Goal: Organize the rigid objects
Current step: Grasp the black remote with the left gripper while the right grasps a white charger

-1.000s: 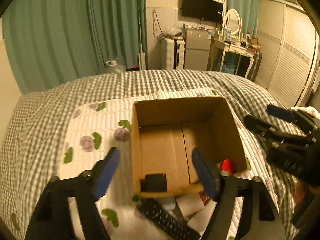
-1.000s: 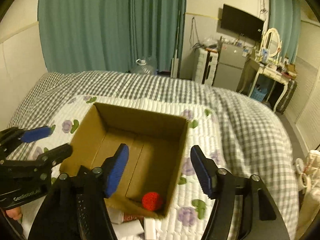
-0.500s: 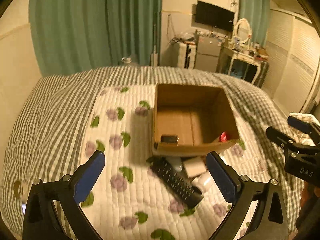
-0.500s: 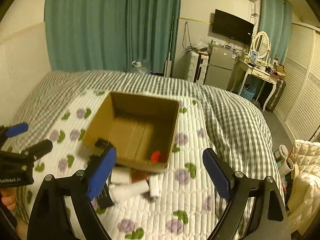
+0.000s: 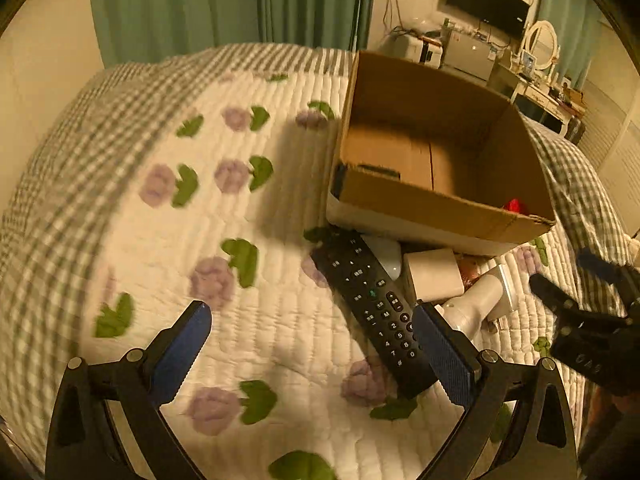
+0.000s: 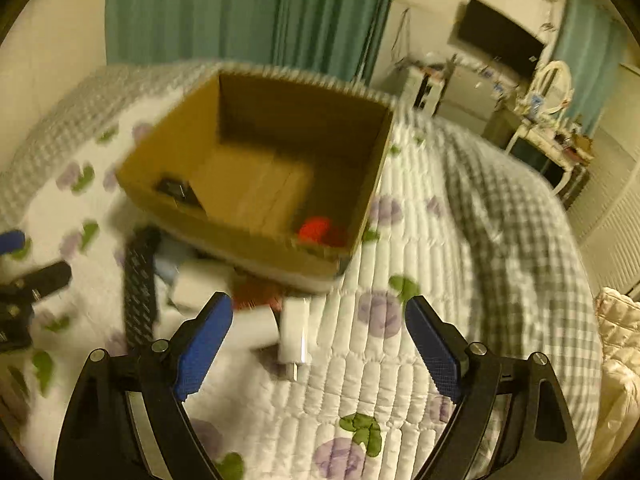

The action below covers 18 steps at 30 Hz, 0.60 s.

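Your left gripper [image 5: 312,344] and right gripper [image 6: 318,340] are both spread, holding nothing. The cardboard box [image 5: 432,208] holds 1 red ball [image 6: 316,229] and 1 black item [image 6: 176,190]; the remote [image 5: 370,296] lies just near it.

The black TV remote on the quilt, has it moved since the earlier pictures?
No. The black TV remote still lies just in front of the brown cardboard box, at the same angle; only the cameras moved.
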Each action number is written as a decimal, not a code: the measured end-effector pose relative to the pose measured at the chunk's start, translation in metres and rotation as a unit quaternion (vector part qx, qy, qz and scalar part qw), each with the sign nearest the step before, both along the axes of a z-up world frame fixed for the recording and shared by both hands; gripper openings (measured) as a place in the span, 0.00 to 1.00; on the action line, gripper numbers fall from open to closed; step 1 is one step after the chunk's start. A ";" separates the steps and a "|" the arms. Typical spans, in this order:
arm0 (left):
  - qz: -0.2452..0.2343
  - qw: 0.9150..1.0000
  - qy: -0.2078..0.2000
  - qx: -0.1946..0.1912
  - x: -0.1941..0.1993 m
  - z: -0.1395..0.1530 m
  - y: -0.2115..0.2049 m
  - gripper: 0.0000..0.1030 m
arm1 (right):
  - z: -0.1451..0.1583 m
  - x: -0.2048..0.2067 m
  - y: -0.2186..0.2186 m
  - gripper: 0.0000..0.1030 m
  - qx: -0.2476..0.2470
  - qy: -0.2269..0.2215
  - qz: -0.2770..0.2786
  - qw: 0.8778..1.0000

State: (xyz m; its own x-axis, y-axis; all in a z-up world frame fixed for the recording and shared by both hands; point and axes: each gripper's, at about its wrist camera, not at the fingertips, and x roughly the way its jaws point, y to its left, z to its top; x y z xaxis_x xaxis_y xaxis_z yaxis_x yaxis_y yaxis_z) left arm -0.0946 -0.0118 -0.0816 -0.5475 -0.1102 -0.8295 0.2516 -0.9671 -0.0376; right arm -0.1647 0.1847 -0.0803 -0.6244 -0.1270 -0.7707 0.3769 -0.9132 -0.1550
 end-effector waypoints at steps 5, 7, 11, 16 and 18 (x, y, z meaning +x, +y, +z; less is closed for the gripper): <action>0.003 1.000 -0.022 0.007 -0.016 -0.020 0.009 0.93 | -0.042 -0.022 0.017 0.76 0.014 -0.050 0.016 0.999; 0.001 0.999 -0.032 0.003 -0.022 -0.027 0.012 0.92 | -0.055 -0.025 0.017 0.70 0.017 -0.067 0.034 0.997; 0.002 0.998 -0.053 0.016 -0.029 -0.041 0.017 0.88 | -0.066 -0.033 0.015 0.61 -0.004 -0.080 0.064 0.995; -0.010 0.997 -0.073 0.017 -0.034 -0.049 0.028 0.80 | -0.081 -0.038 0.007 0.26 -0.019 -0.100 0.093 0.990; -0.015 0.997 -0.078 0.021 -0.038 -0.051 0.031 0.78 | -0.076 -0.034 0.007 0.25 -0.013 -0.092 0.099 0.991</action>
